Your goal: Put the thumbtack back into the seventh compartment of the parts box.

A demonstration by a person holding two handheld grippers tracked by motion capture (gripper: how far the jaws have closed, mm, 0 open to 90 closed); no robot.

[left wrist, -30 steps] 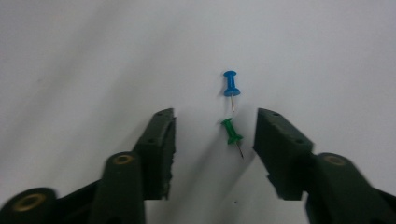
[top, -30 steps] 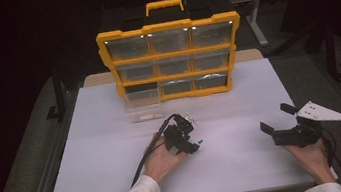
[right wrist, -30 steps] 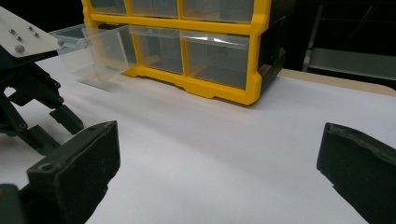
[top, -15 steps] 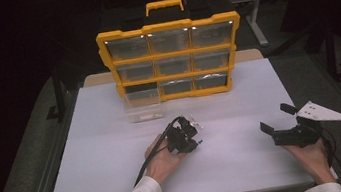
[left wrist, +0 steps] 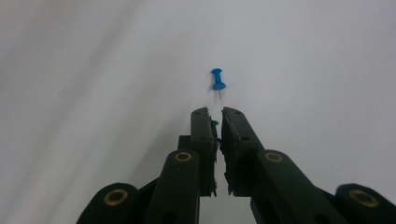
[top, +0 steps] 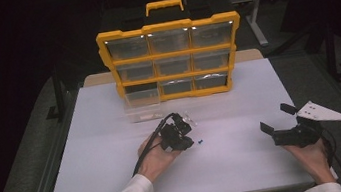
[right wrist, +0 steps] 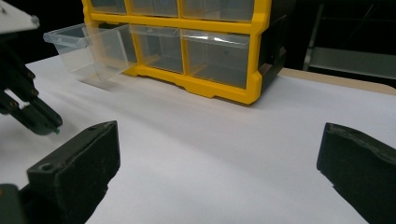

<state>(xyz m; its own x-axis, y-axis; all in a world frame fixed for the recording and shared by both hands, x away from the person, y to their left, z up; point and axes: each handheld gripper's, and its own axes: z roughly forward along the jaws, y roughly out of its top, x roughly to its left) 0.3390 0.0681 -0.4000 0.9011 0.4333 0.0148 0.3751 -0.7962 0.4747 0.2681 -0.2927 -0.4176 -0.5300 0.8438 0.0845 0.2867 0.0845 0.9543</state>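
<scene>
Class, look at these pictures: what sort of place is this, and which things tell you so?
Probably a workshop or lab bench: a yellow parts organiser with clear drawers, one drawer pulled out, on a white table in a dark room.

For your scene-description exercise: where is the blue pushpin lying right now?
The blue pushpin lies on the white table, just beyond the left gripper tips; in the high view it sits right of that gripper, below the yellow organizer.
</scene>
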